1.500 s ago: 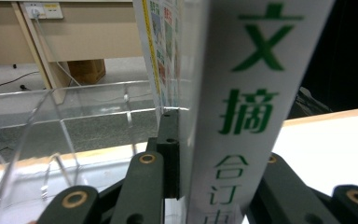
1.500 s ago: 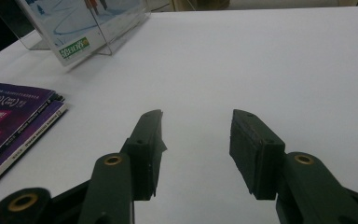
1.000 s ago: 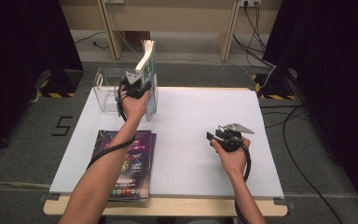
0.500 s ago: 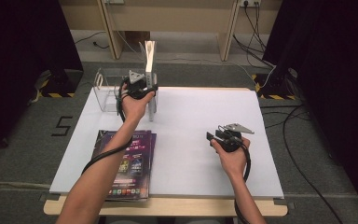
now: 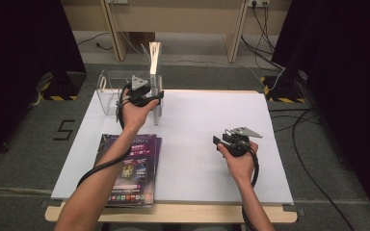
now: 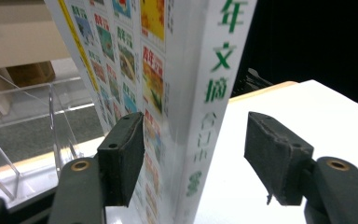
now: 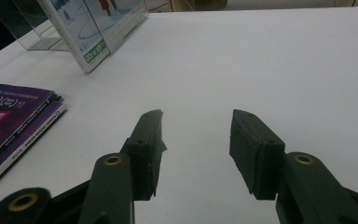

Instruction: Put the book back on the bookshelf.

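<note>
Nearest you, the purple magazines (image 5: 134,166) lie stacked flat at the front left of the table (image 5: 207,144), close to your left forearm. These look like what is left to move.

Your right gripper (image 5: 231,139) rests mid-table on the right, well apart from everything. Its jaws stand wide with nothing between them (bare white tabletop shows through the gap in the right gripper view).

Farther off, your left gripper (image 5: 147,99) is at the back left corner, at the book (image 6: 182,93) that stands upright there. Its jaws have just been opening. In the left gripper view the book's spine sits between the two pads (image 6: 123,158): the far pad is plainly clear of it, and the near one lies close against the cover, though I cannot tell if it touches. I read that as a release, not a grip.

The book stands on its bottom edge at the right end of the clear plastic rack (image 5: 111,89). From the high view I cannot tell whether it sits inside the rack or just beside it.

Judged progress: one book is stood up and let go, so that placing looks about done. Back the left gripper out without nudging the book. The magazines are not yet shelved.
</note>
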The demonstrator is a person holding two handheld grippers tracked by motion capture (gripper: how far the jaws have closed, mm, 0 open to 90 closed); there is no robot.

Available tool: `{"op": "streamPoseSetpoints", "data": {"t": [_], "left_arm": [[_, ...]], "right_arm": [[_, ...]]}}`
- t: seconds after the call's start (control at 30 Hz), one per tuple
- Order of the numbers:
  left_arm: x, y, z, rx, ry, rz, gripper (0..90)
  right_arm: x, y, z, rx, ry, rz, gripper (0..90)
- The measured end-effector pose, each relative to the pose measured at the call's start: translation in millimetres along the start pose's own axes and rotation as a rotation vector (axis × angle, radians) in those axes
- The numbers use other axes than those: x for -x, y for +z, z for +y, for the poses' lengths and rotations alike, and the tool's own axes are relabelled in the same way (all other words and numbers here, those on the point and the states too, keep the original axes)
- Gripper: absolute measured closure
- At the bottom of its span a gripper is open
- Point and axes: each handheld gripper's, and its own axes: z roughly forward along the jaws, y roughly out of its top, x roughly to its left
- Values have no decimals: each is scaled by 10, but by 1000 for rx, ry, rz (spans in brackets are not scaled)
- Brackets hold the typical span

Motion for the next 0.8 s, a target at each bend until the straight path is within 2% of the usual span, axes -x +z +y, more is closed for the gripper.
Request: {"op": "streamPoseSetpoints", "data": {"t": [0.37, 0.5, 0.63, 0.8], "left_arm": [[-41, -203, -118, -30, 9, -24, 336], [-61, -280, -140, -35, 0, -41, 333], [-99, -393, -172, -45, -22, -56, 349], [-202, -558, -290, -73, -71, -60, 383]], "right_arm": [[-38, -8, 25, 2, -8, 3, 543], [-61, -15, 33, 3, -7, 6, 543], [-91, -17, 45, 1, -8, 12, 545], [-131, -16, 63, 2, -19, 17, 545]]}}
